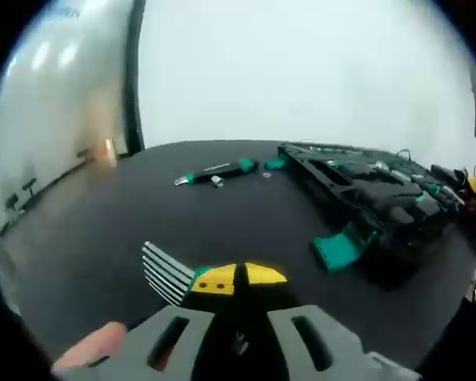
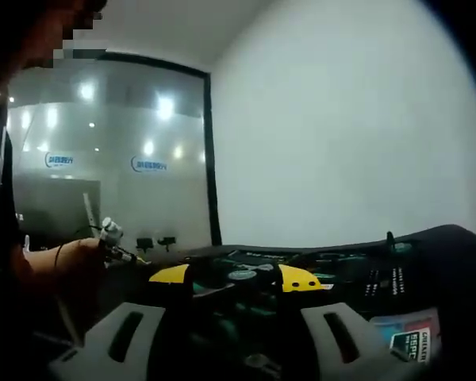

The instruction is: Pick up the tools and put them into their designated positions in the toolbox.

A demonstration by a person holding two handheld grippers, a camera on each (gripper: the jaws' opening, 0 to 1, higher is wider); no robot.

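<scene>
**Seating the hex keys in the toolbox**

Black matte tabletop (image 1: 87,238) in front of a plain white wall, with a glass partition off to one side.

Held at the tips of the left gripper (image 1: 238,278), in the left gripper view: a fan of silver hex keys in a green plastic holder (image 1: 168,271). Yellow-tipped jaws drawn together, seemingly clamped on the green holder end, with the keys splayed out to one side. Grip looks off-centre, so expect the fan to swing; keep the wrist level and move slowly.

Ahead and to the right on the same tabletop: the open black plastic toolbox (image 1: 373,190), with green and black tools already lying in its moulded slots. Beside its near edge, a loose green plastic block (image 1: 337,248). Pass above it, not through it.

Farther back, well apart from the toolbox: 1 black-and-green driver handle (image 1: 218,170) and 1 small silver socket (image 1: 216,182), both not yet put away.

Right gripper (image 2: 235,276) poised at the toolbox, its 2 jaws apart with nothing between them. Use it to steady the toolbox rim while the left lowers the holder.

Match the holder to its recess first, lower it flat, press until seated, then release.
</scene>
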